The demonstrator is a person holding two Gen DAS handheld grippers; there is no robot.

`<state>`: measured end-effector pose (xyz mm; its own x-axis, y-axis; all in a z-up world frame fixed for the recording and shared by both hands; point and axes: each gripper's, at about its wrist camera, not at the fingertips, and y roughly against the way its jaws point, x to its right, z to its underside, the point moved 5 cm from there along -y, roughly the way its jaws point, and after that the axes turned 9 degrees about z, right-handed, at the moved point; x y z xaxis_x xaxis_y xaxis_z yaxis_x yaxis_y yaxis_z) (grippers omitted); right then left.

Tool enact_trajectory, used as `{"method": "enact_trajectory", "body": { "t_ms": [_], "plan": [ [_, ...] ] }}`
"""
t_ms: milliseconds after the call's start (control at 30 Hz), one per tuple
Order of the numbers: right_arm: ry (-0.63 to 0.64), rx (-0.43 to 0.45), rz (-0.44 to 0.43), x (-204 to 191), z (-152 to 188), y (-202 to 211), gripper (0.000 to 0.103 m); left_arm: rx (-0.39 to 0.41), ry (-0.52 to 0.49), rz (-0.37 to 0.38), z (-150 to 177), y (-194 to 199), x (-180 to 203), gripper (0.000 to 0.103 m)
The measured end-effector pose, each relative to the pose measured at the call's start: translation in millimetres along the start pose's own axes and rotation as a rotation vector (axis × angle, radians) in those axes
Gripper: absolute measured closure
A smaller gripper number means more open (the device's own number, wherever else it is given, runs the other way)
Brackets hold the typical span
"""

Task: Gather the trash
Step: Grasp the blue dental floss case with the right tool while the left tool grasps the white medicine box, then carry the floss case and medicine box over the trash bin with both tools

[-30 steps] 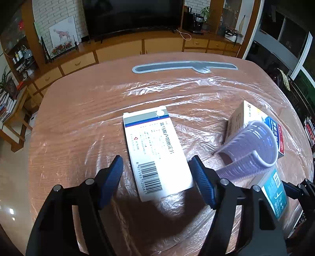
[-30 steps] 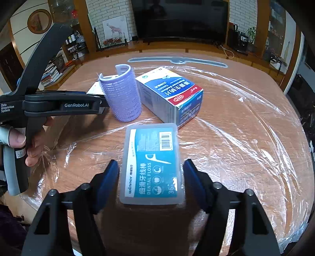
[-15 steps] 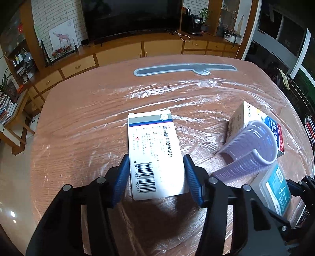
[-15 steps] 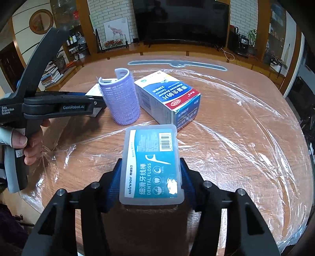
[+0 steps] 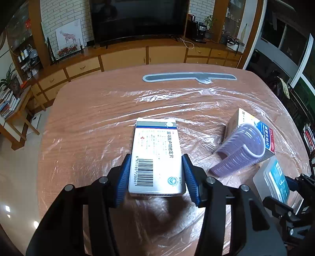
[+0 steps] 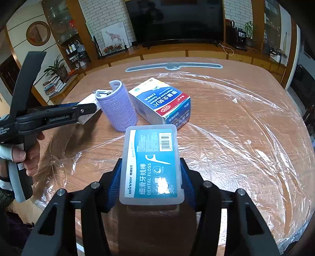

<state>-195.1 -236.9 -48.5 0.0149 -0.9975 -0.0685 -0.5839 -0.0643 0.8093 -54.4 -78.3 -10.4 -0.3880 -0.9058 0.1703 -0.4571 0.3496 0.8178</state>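
Warm indoor light, strong fisheye bend, sharp centre and dark corners

Both views are evenly lit from above, with white glare streaking the plastic sheet [image 5: 189,102] ahead of the left tongs [image 5: 155,173] and to the right of the right tongs [image 6: 150,177]. A blown-out glare patch hides part of the print on the dental floss case [image 6: 151,161] between the right tongs. Soft shadows pool on the worktop [image 5: 78,126] directly beneath both tongs. Straight edges curve toward the frame borders, and the corners fall to black. The television [image 5: 137,17] far ahead reads as dark, and the windows at far right look dim.
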Motion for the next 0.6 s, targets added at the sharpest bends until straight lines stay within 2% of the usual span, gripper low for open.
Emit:
{"method": "enact_trajectory", "body": {
  "t_ms": [267,600],
  "plan": [
    [0.009,0.011,-0.013,-1,2,6,0.049,0.033,0.026,-0.001,5,15,-2,0.051],
    [-0.012,0.007,-0.032,15,5,18,0.049,0.051,0.049,0.008,26,35,7,0.051]
  ]
}}
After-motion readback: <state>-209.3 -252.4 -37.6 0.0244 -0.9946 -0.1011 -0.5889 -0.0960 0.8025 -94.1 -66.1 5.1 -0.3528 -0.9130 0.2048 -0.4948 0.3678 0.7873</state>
